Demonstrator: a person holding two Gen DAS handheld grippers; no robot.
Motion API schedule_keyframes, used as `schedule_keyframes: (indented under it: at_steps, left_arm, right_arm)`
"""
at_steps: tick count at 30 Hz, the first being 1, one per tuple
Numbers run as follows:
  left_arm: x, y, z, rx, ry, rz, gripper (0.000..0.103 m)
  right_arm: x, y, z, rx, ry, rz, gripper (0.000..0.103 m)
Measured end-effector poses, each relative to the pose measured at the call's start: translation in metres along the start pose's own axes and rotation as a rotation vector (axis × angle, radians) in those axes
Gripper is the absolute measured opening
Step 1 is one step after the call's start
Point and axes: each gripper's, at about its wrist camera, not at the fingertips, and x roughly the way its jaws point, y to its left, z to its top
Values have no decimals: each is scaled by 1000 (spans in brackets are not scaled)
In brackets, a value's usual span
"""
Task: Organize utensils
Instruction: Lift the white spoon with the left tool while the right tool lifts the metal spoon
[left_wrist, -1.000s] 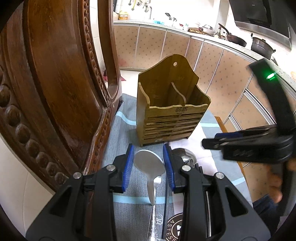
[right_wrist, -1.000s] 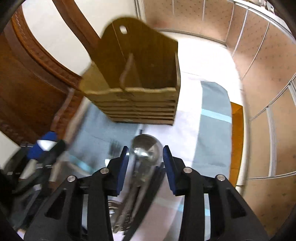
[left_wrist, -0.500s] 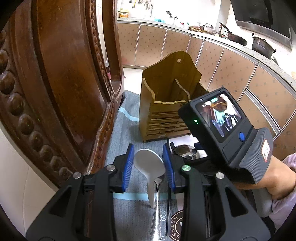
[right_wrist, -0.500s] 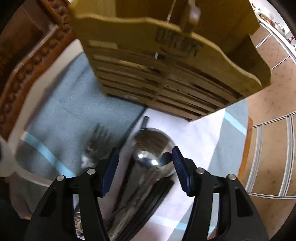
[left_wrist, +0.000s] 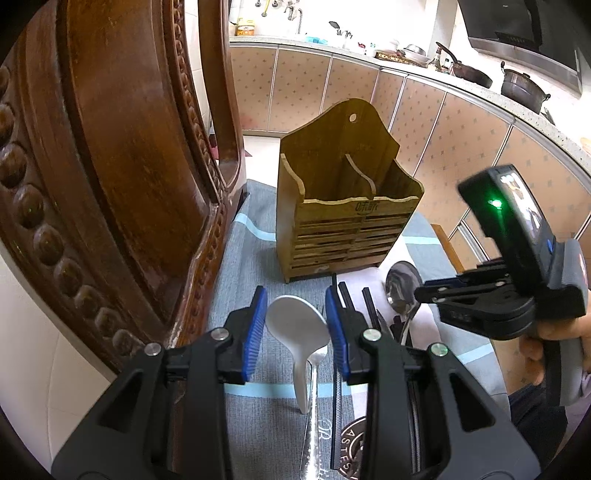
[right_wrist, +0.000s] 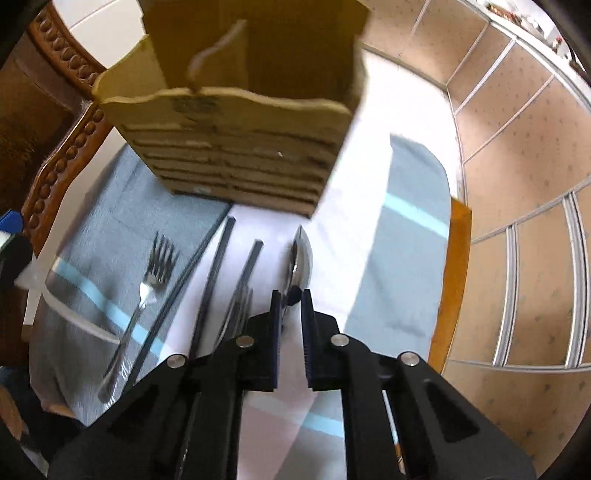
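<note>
A wooden two-compartment utensil holder (left_wrist: 347, 218) stands upright and empty on a grey cloth; it also shows in the right wrist view (right_wrist: 240, 122). My right gripper (right_wrist: 291, 299) is shut on the neck of a steel spoon (right_wrist: 301, 258), seen edge-on; it also shows in the left wrist view (left_wrist: 402, 288). My left gripper (left_wrist: 295, 325) is open, its jaws on either side of a white spoon (left_wrist: 299, 332) lying on the cloth. A fork (right_wrist: 155, 273) and black chopsticks (right_wrist: 214, 273) lie on the cloth.
A carved wooden chair back (left_wrist: 110, 166) rises close on the left. The grey striped cloth (left_wrist: 251, 229) and a white napkin (right_wrist: 362, 184) cover the small table. Kitchen cabinets (left_wrist: 424, 122) stand behind.
My right gripper has closed on the steel spoon's neck, and the spoon has turned onto its edge. It has drawn back to the right in the left wrist view. My left gripper has stayed put.
</note>
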Motion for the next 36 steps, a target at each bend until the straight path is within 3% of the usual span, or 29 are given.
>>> schedule_keyframes:
  at_steps: [3,7,17,25,27,28,33,36]
  left_arm:
    - [1,-2,0,5,3,2,32]
    - [3,-5,-1,16,7,5,32]
    - [6,-3,-1,13,15,9,32]
    - [11,-9,1,31,23,9,32]
    - [14,-10,1,35,28,14,32]
    - [16,-10,1,34,31,16,32]
    - [16,-10,3,23,32,16,32]
    - [10,-12,3,23,12,12,32]
  right_arm:
    - [10,-17,-4,41,9,47,15]
    - [17,-34,1,99,6,91,37]
    - [38,-84,39,99,-8,190,45]
    - [49,-84,50,9,-43,335,46]
    - [52,-83,50,2,-40,375,33]
    - [42,-75,49,2,-41,369,9]
    - [16,-68,36,-39,-113,289,5]
    - [-14,-59,24,-83,-195,174,5]
